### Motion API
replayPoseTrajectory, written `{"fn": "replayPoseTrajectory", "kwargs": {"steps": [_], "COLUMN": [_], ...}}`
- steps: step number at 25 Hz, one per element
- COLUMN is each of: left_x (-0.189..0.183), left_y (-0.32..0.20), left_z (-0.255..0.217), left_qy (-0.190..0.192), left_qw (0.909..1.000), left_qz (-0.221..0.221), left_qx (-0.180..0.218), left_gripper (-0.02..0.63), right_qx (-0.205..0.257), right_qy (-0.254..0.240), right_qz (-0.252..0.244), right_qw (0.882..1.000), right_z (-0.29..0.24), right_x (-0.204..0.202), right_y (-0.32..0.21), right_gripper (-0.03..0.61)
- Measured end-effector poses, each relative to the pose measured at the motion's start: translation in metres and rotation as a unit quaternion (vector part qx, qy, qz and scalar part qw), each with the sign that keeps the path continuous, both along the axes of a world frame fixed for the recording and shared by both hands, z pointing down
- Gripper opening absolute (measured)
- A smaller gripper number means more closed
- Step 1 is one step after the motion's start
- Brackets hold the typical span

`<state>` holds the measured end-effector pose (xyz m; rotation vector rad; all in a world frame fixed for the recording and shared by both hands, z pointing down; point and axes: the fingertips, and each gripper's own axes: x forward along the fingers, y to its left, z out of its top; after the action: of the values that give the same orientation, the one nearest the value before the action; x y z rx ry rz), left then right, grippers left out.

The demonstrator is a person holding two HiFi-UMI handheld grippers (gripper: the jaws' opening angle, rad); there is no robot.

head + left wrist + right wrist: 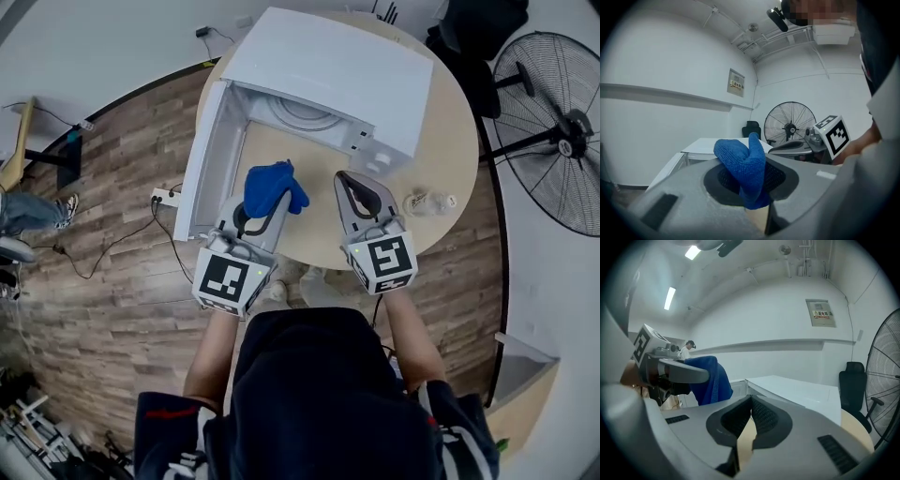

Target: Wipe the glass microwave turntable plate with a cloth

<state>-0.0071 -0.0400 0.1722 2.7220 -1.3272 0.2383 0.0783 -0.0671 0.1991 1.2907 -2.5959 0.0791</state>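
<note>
Person: dark top fills the bottom of the head view; both forearms reach forward, one behind each set of tongs.
Left marker cube [232,277]: nearest part of the left tongs, over the near edge of the counter.
Left tongs [267,208]: closed on the blue cloth [274,187]. The left gripper view shows the fabric pinched between the dark pads, bunched and standing up above them.
Right marker cube [384,261]: level with the left one, on the person's right.
Right tongs [354,187]: closed with nothing held. The right gripper view shows the two pads meeting tip to tip, with only counter wood showing below them.
Tongs spacing: side by side, near each other but apart, both pointing at the microwave.
Counter [450,141]: round, light wood top.
Small clear object [429,202]: lies on the counter to the right of the right tongs. I cannot tell what it is.
Microwave [337,66]: white, on the far half of the counter, cavity facing the person.
Microwave door [202,164]: swung fully open to the left and reaching past the counter edge.
Glass turntable plate [305,114]: inside the microwave cavity, lying flat, only its front arc in view. It is well apart from the cloth.
Power strip [166,196]: on the plank floor left of the counter, with a cable trailing off.
Fan [558,131]: large pedestal type, far right, beyond the counter.
</note>
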Motion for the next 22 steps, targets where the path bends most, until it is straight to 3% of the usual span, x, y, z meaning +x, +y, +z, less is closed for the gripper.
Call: {"fn": "replayPoseTrajectory", "kwargs": {"steps": [14, 22], "left_x": [0.006, -0.011], "left_y": [-0.018, -0.035], "left_z": [0.067, 0.109], "left_qy": [-0.013, -0.011], "left_qw": [0.9992, 0.9984], "left_qz": [-0.009, 0.008], "left_qx": [-0.038, -0.055], "left_gripper": [0.069, 0.069], "right_qx": [-0.041, -0.058], "right_qy": [0.029, 0.081], "right_qz": [-0.023, -0.029], "right_qw": [0.998, 0.995], "right_z": [0.070, 0.116], "right_x": [0.005, -0.015], "right_y": [-0.016, -0.024], "right_gripper": [0.011, 0.011]}}
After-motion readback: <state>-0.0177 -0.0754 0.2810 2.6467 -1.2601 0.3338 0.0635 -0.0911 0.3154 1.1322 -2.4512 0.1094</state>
